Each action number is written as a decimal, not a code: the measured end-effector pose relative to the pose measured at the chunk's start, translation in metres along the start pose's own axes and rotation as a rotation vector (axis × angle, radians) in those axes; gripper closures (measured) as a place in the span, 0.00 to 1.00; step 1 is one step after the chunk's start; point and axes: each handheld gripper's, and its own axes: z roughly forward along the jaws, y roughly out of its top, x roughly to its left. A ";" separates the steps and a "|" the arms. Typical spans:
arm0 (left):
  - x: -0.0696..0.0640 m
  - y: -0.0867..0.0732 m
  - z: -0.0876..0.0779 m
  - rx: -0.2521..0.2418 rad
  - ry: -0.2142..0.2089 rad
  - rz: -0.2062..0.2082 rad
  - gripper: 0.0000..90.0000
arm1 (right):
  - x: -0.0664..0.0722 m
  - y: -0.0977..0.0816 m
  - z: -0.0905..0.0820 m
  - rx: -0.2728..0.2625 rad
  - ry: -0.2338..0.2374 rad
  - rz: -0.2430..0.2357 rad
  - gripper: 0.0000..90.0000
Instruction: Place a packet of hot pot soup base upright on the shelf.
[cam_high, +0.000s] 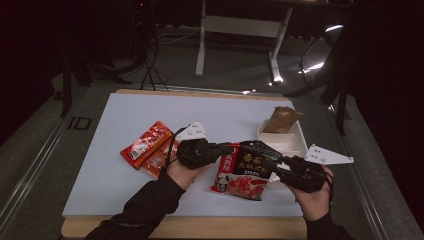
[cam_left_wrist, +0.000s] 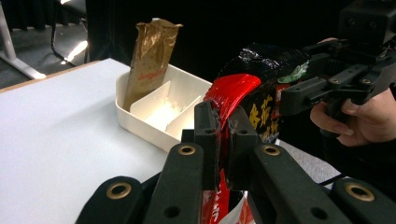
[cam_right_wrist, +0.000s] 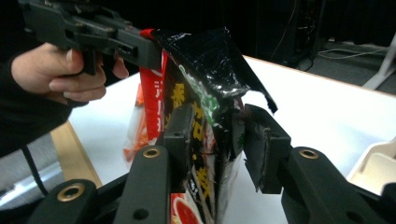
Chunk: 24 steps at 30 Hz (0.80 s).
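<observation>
A black and red instant-noodle bag (cam_high: 247, 170) hangs between my two grippers, just above the white table. My left gripper (cam_high: 227, 150) is shut on the bag's red left edge (cam_left_wrist: 233, 91), its pads (cam_left_wrist: 205, 126) pinching the film. My right gripper (cam_high: 280, 167) grips the bag's right side, where the black top is torn open (cam_right_wrist: 205, 70). In the right gripper view its pads (cam_right_wrist: 180, 130) sit against both faces of the bag. The left gripper view shows the right gripper (cam_left_wrist: 303, 77) on the bag's far corner.
A white divided tray (cam_high: 295, 142) stands right of the bag, with a brown packet (cam_high: 281, 120) upright in its far compartment. A red sachet (cam_high: 147, 142) and an orange one (cam_high: 157, 162) lie left of my left hand. The table's wooden front edge (cam_high: 200, 227) runs below.
</observation>
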 end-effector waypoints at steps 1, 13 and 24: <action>0.001 0.000 0.000 -0.005 -0.003 -0.008 0.96 | 0.000 0.001 0.000 0.003 0.004 0.000 0.73; 0.011 -0.004 -0.001 0.010 -0.032 -0.066 0.96 | 0.001 0.011 0.006 0.024 0.009 -0.010 0.84; 0.008 0.000 -0.011 -0.030 -0.051 -0.033 0.80 | 0.010 0.028 -0.002 0.002 0.002 -0.067 0.87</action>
